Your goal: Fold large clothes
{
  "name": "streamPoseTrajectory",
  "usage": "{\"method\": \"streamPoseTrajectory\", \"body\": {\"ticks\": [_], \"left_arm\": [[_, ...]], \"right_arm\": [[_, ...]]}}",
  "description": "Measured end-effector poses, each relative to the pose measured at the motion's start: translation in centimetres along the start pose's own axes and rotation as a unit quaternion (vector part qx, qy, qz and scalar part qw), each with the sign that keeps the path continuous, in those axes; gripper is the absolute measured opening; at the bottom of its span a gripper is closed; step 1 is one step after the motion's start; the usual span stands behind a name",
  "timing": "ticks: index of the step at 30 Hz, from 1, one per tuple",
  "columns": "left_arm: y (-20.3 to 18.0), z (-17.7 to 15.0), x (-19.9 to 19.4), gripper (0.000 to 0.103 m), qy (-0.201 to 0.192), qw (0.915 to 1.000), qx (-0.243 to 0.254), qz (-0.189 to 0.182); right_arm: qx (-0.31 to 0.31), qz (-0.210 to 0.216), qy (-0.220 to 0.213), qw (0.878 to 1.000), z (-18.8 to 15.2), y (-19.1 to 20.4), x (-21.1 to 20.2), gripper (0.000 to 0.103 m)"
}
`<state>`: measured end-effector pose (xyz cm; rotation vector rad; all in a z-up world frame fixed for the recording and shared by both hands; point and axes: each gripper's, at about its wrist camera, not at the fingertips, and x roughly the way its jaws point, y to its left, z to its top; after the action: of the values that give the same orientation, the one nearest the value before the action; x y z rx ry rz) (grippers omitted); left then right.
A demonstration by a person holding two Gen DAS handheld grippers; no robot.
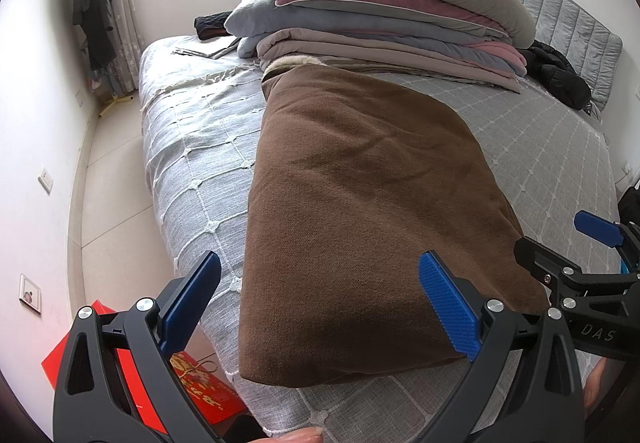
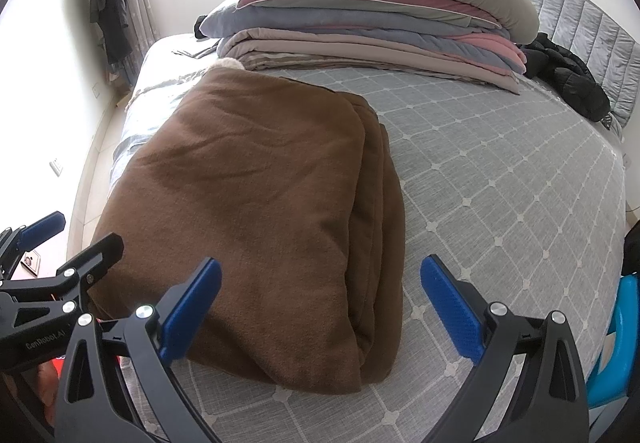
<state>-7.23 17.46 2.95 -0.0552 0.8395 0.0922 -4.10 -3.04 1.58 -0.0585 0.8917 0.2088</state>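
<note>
1. Left claw (image 1: 320,307): low in frame, fingers spread wide apart, gripping nothing, aimed over near edge of brown garment (image 1: 352,203).
2. Right claw (image 2: 320,307): lower centre, also spread apart, empty, just beside garment's near right corner.
3. One brown garment, folded, flat at frame centre on bed (image 2: 500,171).
4. One stack of folded bedding (image 2: 360,23), upper centre; one black jacket (image 2: 568,79), upper right.

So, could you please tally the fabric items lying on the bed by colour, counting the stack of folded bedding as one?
Brown: 1, the folded brown garment
Black: 2, the black puffer jacket and a dark item behind the stack
Mixed grey and pink: 1, the bedding stack
Total: 4
</note>
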Motion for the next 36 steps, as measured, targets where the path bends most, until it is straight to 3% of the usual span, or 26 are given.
{"method": "streamPoseTrajectory", "body": {"ticks": [19,24,30,36], "left_arm": [[0.1,-0.2,-0.2,0.095,-0.005,0.9999,-0.004,0.011],[0.8,-0.5,0.2,0.095,0.002,0.9993,-0.023,-0.028],[0.5,-0.5,-0.8,0.095,-0.032,0.9993,-0.015,-0.015],[0.1,-0.1,-0.7,0.095,-0.025,0.9993,0.003,0.028]], "right_arm": [[-0.002,0.001,0.001,1.0,0.1,-0.1,0.1,0.096],[-0.002,0.002,0.001,1.0,0.1,-0.2,0.1,0.096],[0.0,0.002,-0.004,1.0,0.3,-0.3,-0.2,0.096],[0.002,-0.002,-0.013,1.0,0.5,-0.8,-0.6,0.096]]}}
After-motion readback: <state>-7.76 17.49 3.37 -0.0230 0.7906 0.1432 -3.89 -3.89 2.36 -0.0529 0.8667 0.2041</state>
